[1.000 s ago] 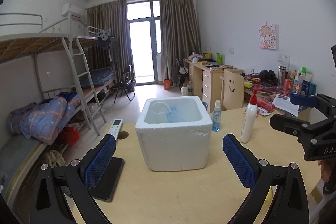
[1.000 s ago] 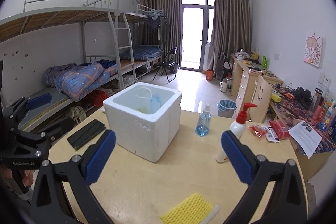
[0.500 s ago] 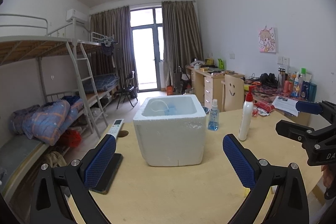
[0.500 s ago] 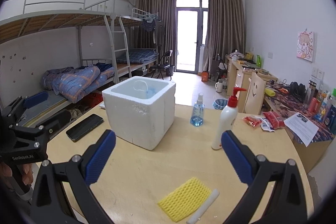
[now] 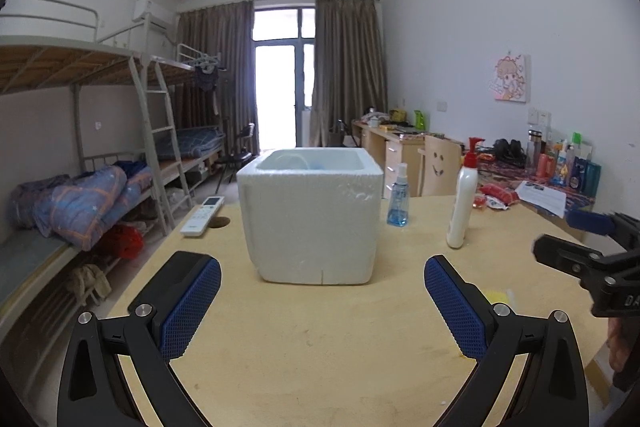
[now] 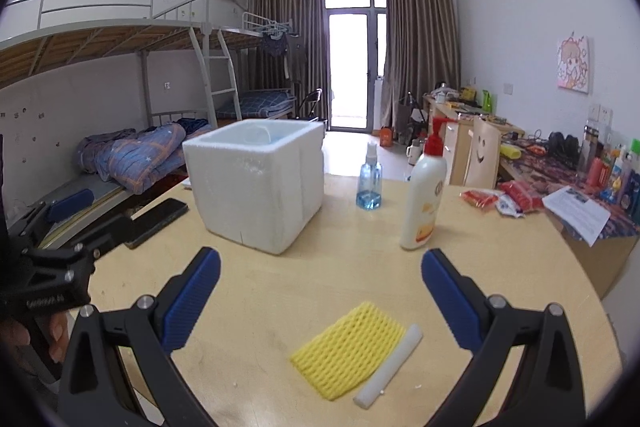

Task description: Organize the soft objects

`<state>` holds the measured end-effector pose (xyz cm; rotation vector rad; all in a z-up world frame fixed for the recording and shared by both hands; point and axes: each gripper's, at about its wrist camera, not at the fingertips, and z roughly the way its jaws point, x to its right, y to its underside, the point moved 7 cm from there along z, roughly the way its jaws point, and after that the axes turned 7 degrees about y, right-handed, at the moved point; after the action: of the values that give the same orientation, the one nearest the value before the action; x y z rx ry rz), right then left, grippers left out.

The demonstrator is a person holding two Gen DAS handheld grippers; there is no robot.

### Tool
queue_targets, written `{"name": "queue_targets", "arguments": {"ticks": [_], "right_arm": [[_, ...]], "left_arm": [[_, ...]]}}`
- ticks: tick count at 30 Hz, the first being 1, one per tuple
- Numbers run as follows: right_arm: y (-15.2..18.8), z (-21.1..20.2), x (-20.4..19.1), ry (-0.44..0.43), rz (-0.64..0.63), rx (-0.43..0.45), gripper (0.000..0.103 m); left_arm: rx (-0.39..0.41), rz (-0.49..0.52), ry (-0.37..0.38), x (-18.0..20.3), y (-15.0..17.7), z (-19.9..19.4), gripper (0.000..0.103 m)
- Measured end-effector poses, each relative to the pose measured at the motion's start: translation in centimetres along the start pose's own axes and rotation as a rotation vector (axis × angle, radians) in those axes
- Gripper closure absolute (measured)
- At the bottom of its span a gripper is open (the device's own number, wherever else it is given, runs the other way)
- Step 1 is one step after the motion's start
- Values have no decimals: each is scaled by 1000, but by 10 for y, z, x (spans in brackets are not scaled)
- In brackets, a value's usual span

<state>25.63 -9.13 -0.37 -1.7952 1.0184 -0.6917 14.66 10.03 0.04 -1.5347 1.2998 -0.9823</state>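
Observation:
A yellow foam net (image 6: 347, 349) lies flat on the wooden table (image 6: 280, 291), with a white foam stick (image 6: 389, 365) along its right edge. Both sit just ahead of my right gripper (image 6: 320, 267), which is open and empty. A white foam box (image 6: 256, 183) (image 5: 310, 215) stands open-topped at the table's middle, with something pale blue inside. My left gripper (image 5: 322, 277) is open and empty, facing the box. In the left wrist view only a sliver of the yellow net (image 5: 496, 295) shows behind the right finger.
A white pump bottle (image 6: 425, 197) and a small blue spray bottle (image 6: 369, 183) stand right of the box. A black phone (image 6: 154, 217) and a white remote (image 5: 202, 215) lie to its left. Snack packets (image 6: 500, 197) and a paper rest at the table's far right edge.
Both grippers have dropped lower and pulled back toward the table's near side, so the box top now sits near eye level. The yellow net and foam stick are fully in the right view. Both stay open.

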Motion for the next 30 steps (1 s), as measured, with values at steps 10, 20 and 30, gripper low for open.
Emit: {"name": "queue_targets", "arguments": {"ticks": [10, 20, 30], "right_arm": [[31, 3, 9, 22, 14, -60, 1], [34, 7, 15, 18, 20, -73, 1], [42, 0, 46, 75, 63, -79, 1]], "left_arm": [[-80, -42, -8, -1, 26, 12, 1], [-99, -12, 4, 12, 28, 15, 1], [-120, 15, 69, 34, 30, 27, 1]]}}
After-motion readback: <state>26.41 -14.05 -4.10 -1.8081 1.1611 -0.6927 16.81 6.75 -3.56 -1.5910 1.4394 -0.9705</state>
